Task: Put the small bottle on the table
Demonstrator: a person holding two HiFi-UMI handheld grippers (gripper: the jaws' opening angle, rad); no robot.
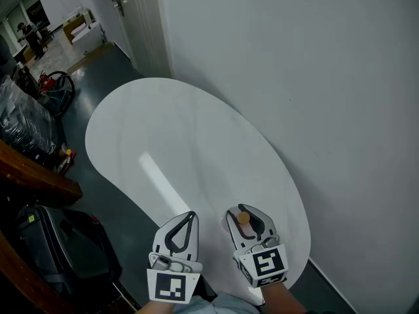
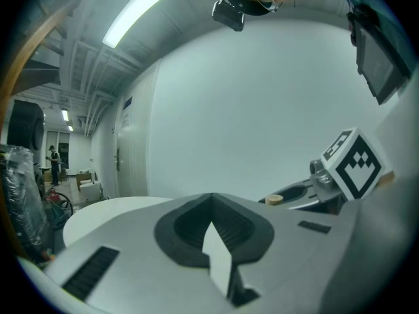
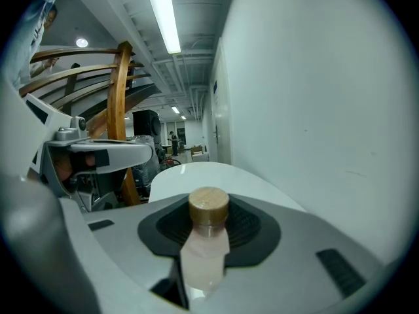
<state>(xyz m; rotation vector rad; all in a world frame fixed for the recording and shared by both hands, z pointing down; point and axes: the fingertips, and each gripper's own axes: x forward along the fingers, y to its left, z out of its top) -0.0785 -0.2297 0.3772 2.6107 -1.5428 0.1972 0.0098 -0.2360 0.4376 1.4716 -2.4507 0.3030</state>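
Observation:
A small pale pink bottle point(image 3: 205, 250) with a cork cap point(image 1: 243, 218) stands upright between the jaws of my right gripper point(image 1: 247, 210), which is shut on it. In the right gripper view the cap point(image 3: 209, 205) rises above the dark pads. The bottle hangs over the near right part of the white oval table point(image 1: 163, 129). My left gripper point(image 1: 189, 215) is beside it on the left, its jaws shut with nothing in them. In the left gripper view the left gripper point(image 2: 211, 199) points over the table point(image 2: 111, 208), and the right gripper's marker cube point(image 2: 353, 162) shows at the right.
A white wall point(image 1: 314, 77) runs along the table's right side. A wooden rail point(image 1: 33, 172) and a black bag point(image 1: 59, 241) are on the dark floor to the left. Wrapped dark goods point(image 1: 19, 123) and a far-off person point(image 1: 29, 34) are at the upper left.

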